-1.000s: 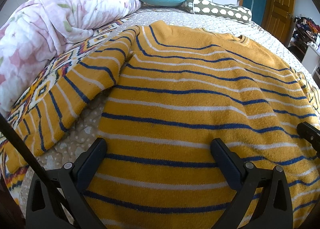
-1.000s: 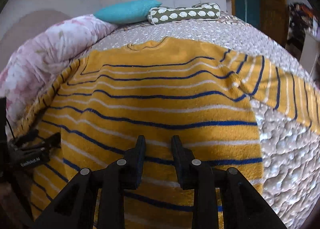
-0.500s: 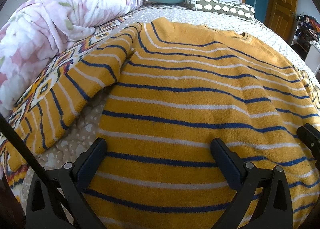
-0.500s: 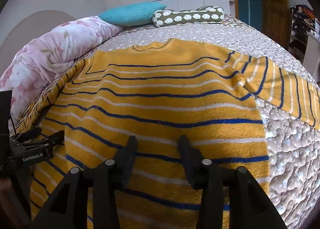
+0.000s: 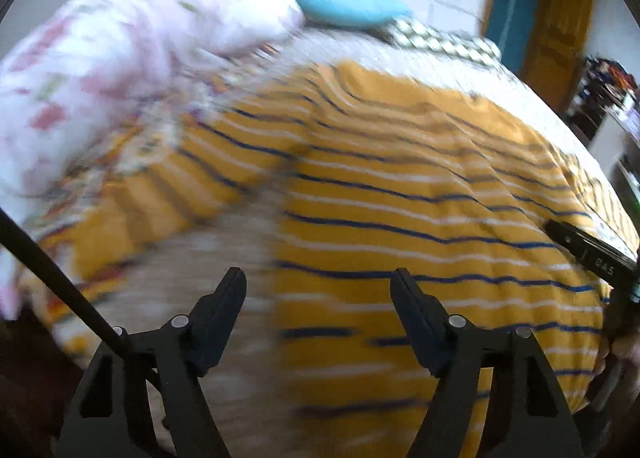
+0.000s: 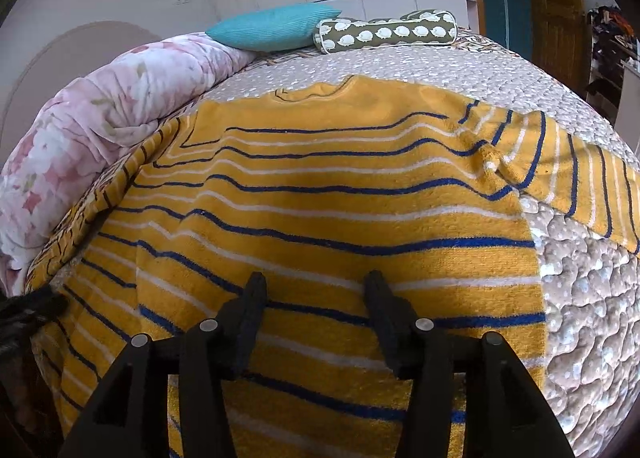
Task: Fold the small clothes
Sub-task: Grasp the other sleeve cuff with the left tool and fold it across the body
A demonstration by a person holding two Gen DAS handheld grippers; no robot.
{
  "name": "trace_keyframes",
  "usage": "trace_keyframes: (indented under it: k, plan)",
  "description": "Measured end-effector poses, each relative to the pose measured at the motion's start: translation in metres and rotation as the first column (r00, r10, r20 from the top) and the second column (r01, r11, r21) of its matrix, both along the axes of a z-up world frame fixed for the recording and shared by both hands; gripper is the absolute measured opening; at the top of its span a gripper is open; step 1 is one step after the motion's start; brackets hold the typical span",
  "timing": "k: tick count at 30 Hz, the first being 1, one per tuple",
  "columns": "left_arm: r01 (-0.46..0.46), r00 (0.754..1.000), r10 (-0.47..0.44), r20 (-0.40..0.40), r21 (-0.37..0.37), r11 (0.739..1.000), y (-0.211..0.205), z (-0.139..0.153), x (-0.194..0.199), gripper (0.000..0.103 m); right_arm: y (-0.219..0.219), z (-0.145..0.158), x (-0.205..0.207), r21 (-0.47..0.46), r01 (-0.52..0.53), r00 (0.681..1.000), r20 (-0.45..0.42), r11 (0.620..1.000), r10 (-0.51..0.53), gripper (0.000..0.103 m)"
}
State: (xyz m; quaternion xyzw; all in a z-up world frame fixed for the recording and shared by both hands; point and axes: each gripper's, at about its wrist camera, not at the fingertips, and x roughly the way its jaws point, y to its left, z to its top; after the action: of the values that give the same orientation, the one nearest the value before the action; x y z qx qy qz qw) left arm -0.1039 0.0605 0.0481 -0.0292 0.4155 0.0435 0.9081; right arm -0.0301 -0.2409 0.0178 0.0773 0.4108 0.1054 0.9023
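Observation:
A mustard-yellow sweater (image 6: 328, 202) with blue and white stripes lies spread flat on the bed, neck toward the pillows. It also shows, blurred, in the left wrist view (image 5: 420, 194). Its left sleeve (image 5: 168, 194) lies out to the left, its right sleeve (image 6: 580, 178) out to the right. My left gripper (image 5: 318, 282) is open and empty over the sweater's lower left edge. My right gripper (image 6: 314, 286) is open and empty above the lower part of the sweater's body. The right gripper's body (image 5: 588, 254) shows at the right edge of the left wrist view.
A rolled pink floral duvet (image 6: 100, 126) lies along the bed's left side. A teal pillow (image 6: 272, 26) and a green patterned bolster (image 6: 384, 34) sit at the head. The quilted bedspread (image 6: 584, 298) is bare to the right. A wooden door (image 5: 560, 26) stands beyond.
My right gripper has opened from nearly shut to wide and pulled back a little. My left gripper has swung left, blurring its view, and now sits over the sweater's left edge.

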Motion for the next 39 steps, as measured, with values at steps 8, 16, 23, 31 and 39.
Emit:
trace_keyframes:
  k: [8, 16, 23, 31, 39]
  plan:
    - [-0.274, 0.962, 0.25, -0.113, -0.329, 0.904, 0.137, -0.024, -0.004, 0.084, 0.0, 0.0, 0.0, -0.008, -0.002, 1.0, 0.002, 1.0, 0.002, 0.056]
    - [-0.315, 0.945, 0.312, -0.095, -0.52, 0.794, 0.189, -0.039, 0.024, 0.049, 0.002, 0.0, -0.001, -0.024, -0.006, 1.0, 0.004, 1.0, 0.006, 0.057]
    - [-0.451, 0.884, 0.467, -0.041, -0.344, 0.824, 0.233, -0.004, 0.042, 0.004, 0.006, 0.0, 0.001, -0.066, -0.011, 1.0, 0.002, 0.998, 0.012, 0.058]
    - [-0.48, 0.868, 0.481, 0.127, -0.038, 0.877, 0.243, 0.078, 0.063, 0.004, 0.011, 0.0, 0.002, -0.096, -0.015, 1.0, 0.003, 0.995, 0.015, 0.059]
    - [-0.19, 0.969, 0.204, 0.138, -0.109, 0.976, 0.135, 0.099, 0.109, 0.004, 0.007, 0.001, 0.001, -0.075, -0.017, 1.0, 0.007, 0.997, 0.017, 0.06]
